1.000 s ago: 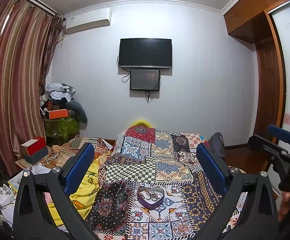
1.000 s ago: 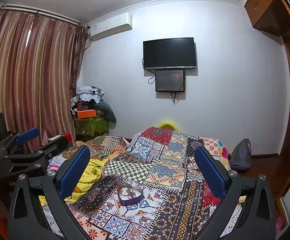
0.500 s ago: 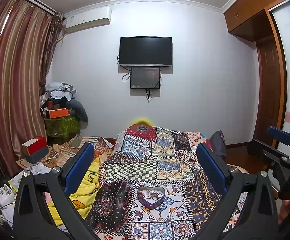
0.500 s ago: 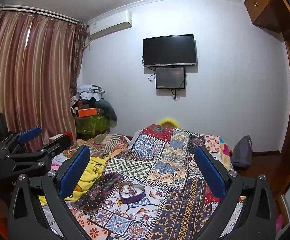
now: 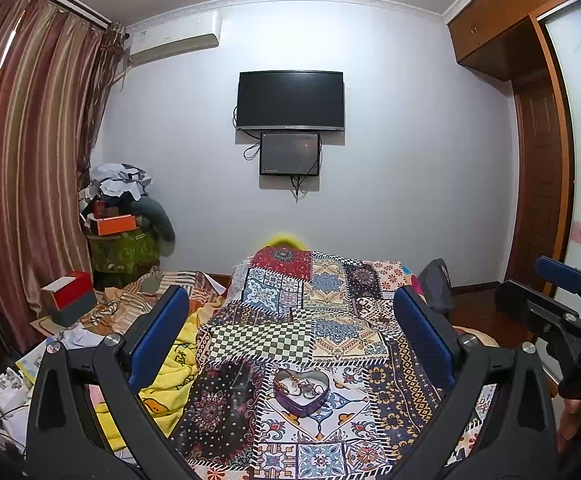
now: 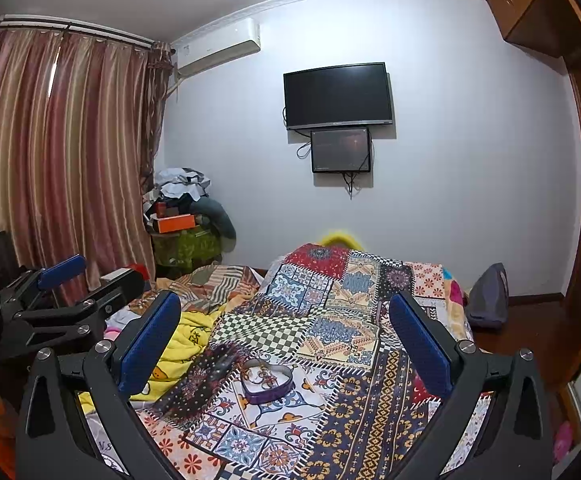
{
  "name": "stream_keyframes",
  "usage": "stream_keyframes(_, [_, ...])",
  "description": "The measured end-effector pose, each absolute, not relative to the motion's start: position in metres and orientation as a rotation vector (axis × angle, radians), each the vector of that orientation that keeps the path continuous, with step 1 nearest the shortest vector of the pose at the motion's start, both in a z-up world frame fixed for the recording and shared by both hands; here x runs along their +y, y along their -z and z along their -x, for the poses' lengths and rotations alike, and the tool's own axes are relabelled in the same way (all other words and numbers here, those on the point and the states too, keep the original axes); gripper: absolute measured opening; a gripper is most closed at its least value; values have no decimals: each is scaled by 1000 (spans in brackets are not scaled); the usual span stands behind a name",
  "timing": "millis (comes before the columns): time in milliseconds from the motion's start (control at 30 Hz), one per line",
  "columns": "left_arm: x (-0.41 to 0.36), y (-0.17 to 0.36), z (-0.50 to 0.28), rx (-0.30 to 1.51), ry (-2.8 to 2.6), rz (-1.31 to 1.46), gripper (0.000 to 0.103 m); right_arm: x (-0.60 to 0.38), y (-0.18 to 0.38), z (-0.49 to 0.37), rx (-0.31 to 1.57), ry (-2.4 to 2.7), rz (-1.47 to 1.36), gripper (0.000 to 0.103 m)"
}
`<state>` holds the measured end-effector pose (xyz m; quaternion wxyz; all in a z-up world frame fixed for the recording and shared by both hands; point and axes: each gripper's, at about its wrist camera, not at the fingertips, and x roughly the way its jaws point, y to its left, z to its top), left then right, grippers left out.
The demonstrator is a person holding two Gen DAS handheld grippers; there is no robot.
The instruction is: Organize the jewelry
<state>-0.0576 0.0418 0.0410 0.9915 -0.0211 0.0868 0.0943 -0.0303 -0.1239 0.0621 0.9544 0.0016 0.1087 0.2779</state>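
A purple heart-shaped box (image 5: 301,391) (image 6: 267,384) lies open on the patchwork bedspread (image 5: 322,332) (image 6: 330,320), holding a tangle of jewelry (image 5: 302,384) whose pieces I cannot tell apart. My left gripper (image 5: 290,330) hangs well above and short of the box, open, nothing between its blue pads. My right gripper (image 6: 284,334) is likewise open and empty, raised over the bed. Each gripper also shows at the edge of the other's view: the right gripper (image 5: 558,300) at the right, the left gripper (image 6: 74,292) at the left.
A yellow blanket (image 5: 170,364) and striped cloth (image 5: 178,284) lie left of the bedspread. A red-and-white box (image 5: 68,296) and a cluttered pile (image 5: 118,216) stand by the curtains (image 5: 26,168). A dark bag (image 6: 488,296) sits right of the bed near the wardrobe.
Both views have tilted slightly down and crept forward, so the wall screens sit a little higher in frame; the heart box has shifted slightly. Both grippers stay open.
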Motion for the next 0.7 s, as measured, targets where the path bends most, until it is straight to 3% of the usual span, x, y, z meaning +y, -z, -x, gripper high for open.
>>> stream_keyframes(700, [42, -38, 51, 204, -149, 52, 102, -123, -63, 28, 219, -556, -4, 103])
